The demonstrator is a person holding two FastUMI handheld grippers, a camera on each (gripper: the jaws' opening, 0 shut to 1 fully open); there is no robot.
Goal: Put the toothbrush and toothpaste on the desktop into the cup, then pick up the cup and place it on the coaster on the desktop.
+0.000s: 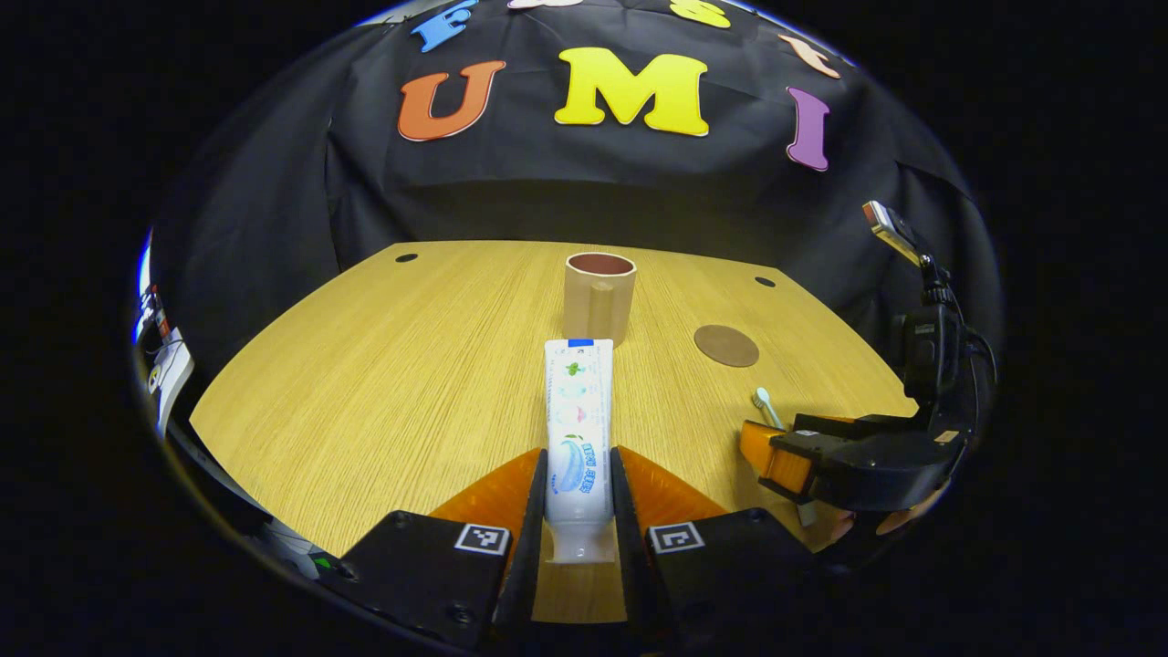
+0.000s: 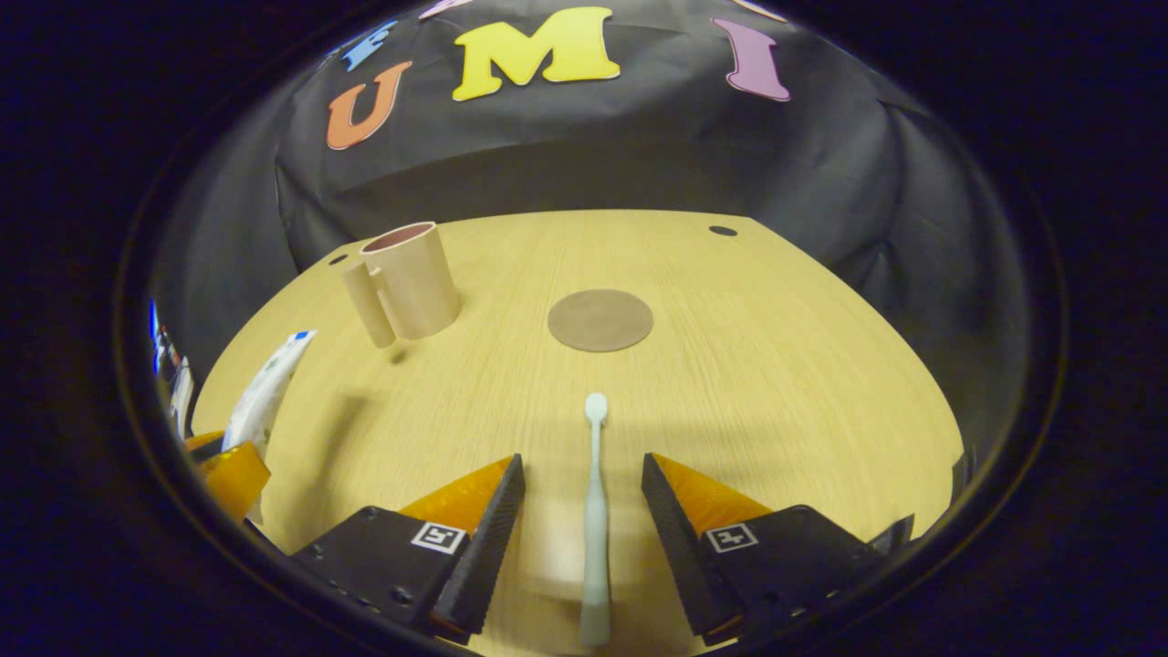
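Toothpaste (image 1: 578, 429) clamped near its cap end by left tool (image 1: 578, 511), pointing toward cup (image 1: 599, 298). Toothbrush (image 2: 595, 511) flat on table (image 2: 776, 365) between spread fingers of right tool (image 2: 584, 511), untouched; coaster (image 2: 600, 320) beyond.

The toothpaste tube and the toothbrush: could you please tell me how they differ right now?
The white printed toothpaste tube is clamped between the left tongs; the slim pale toothbrush lies on the wooden table between the open right tongs, untouched. The tube is broad and flat, the brush thin. Neither is in the beige cup yet.
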